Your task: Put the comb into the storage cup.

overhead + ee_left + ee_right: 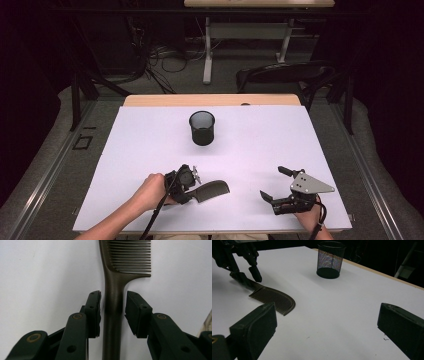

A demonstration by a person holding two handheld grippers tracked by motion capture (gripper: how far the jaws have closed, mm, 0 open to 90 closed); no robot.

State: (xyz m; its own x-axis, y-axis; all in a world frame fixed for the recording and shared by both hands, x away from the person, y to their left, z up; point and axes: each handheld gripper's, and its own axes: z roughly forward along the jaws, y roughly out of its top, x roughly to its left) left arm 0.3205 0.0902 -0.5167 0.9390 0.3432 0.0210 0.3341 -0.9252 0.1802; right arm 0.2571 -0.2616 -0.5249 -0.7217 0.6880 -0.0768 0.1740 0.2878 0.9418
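Left tongs (113, 312) low and level, jaws straddling a handle: left pad looks just touching, right pad with a thin gap, not clamped. Left hand (150, 192) wraps the body, forearm entering from bottom-left. Right tongs (272, 184) jaws wide apart, nothing between them, pointing left; right hand (310, 214) at the bottom edge.

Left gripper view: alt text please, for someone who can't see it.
A dark comb lies on a white table, its handle running between the two black jaws of the left hand-held gripper. A thin gap shows on each side of the handle, so the pads are not pressing it. The comb's teeth point right at the top of the view.
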